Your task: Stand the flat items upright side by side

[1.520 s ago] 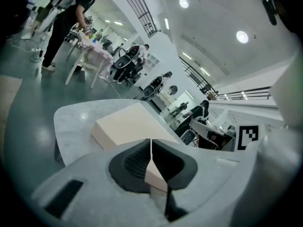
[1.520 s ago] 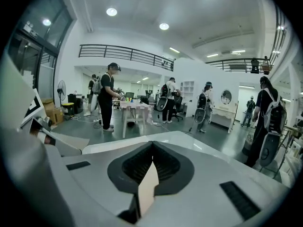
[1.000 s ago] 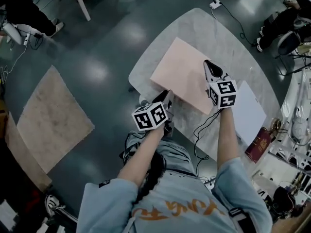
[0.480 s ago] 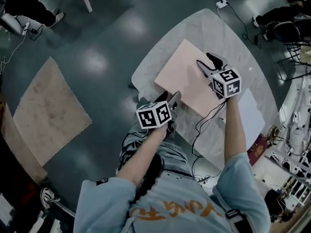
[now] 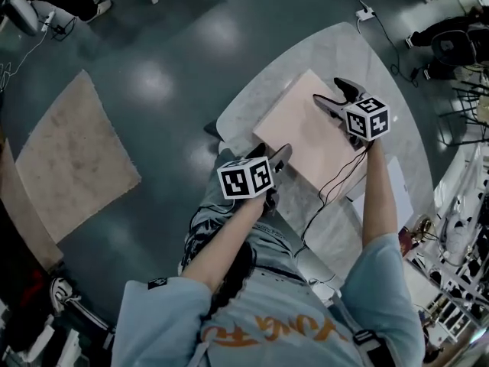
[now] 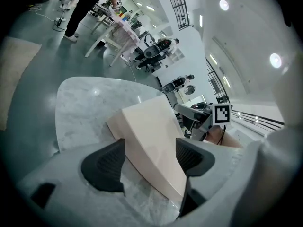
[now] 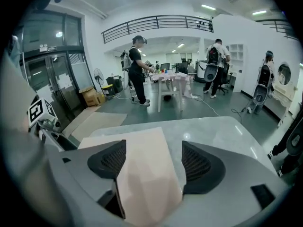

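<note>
Spreads left gripper (image 5: pixel 275 153) jaws around near corner of board (image 5: pixel 306 132), slab between pads, no press on it. Lies flat on table (image 5: pixel 336 52), pink, not yet upright. Farther out, spreads right gripper (image 5: pixel 330 92) jaws as well, straddling board's far right edge, nothing pinched. Reads as setting up a grip before tipping up, task barely begun. To do it well: seat both pad pairs square on the edges, close firmly, raise one side with both grippers together, keep opposite edge down on table as pivot, watch for sliding toward the rim. Only in head view: both grippers at once, full board outline. Only in left gripper view: board's thick side face, right gripper's marker cube beyond it. Only in right gripper view: people standing far back in the room.
</note>
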{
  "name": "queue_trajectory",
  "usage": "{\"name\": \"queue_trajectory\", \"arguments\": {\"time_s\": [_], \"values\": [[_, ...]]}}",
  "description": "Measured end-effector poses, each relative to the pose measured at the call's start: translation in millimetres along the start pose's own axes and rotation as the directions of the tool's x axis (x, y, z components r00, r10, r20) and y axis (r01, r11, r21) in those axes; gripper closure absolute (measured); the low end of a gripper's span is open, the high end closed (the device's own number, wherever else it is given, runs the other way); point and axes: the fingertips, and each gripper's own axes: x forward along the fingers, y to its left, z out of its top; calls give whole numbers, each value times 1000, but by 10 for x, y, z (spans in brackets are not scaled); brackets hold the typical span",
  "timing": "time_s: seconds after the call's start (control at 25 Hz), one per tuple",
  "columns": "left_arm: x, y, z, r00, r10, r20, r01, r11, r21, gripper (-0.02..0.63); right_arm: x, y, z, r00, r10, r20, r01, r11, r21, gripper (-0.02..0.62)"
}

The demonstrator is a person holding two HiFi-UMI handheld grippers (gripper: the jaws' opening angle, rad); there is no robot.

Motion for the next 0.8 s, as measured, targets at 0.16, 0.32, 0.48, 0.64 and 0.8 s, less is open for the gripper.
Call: {"name": "queue_trajectory", "arguments": {"time_s": [0.16,0.32,0.48,0.64,0.8], "values": [[29,45,36,1000,12,-6,-12,1000,-18,264,115,-4,-63,995,67,-70,-67,998,-3,230],[52,60,30,999,26,-26,-26,1000,-11,261,214,36,-160,981,138,-138,-138,990,8,222],[89,97,14,998,40,-50,-41,999,-20,258,293,34,-232,965,200,-168,-192,979,60,207],[113,139,17,994,86,-68,-87,996,-22,272,314,54,-252,954,238,-180,-223,970,97,207],[156,210,1,990,111,-92,-112,994,-16,295,350,50,-280,950,243,-198,-225,968,110,202]]}}
